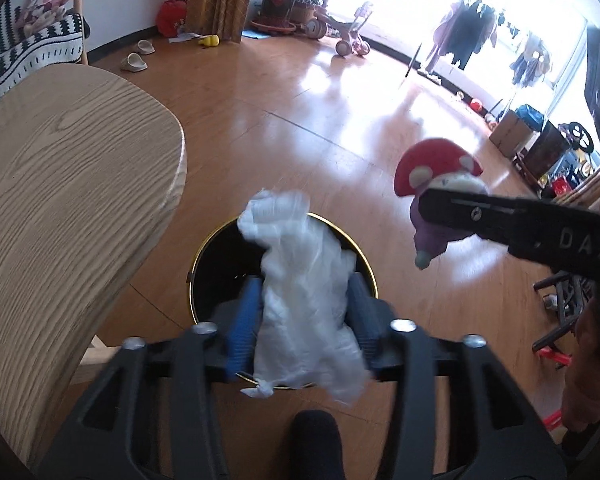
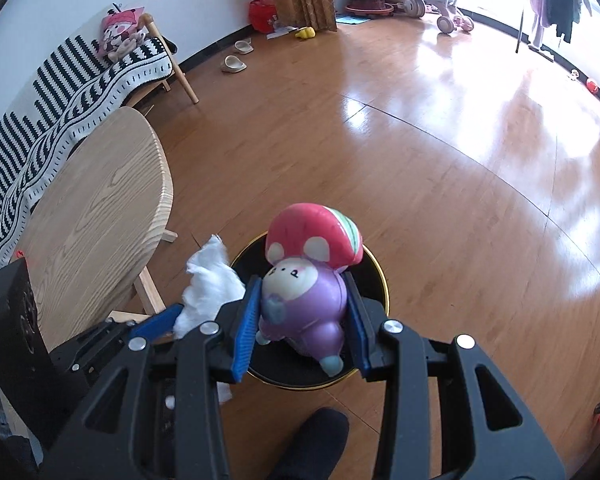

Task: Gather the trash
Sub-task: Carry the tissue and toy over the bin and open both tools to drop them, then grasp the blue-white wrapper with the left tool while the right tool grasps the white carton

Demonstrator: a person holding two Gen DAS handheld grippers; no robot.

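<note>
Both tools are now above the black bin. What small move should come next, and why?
Probably let the white plastic bag fall free: the left tool stands open around it, directly over the black bin. The right tool is shut on the mushroom-cap toy, also above the bin, so it could open afterwards.

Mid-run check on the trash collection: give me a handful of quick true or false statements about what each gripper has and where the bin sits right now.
1. The right gripper is clamped on a mushroom-cap toy. True.
2. The white plastic bag lies on the wooden table. False: it sits between the left gripper pads, above the bin.
3. The black bin stands on the floor beside the table. True.
4. The bin has a lid on it. False: its gold-rimmed mouth is open.
5. The toy is already inside the bin. False: it hangs over it in the gripper.
</note>
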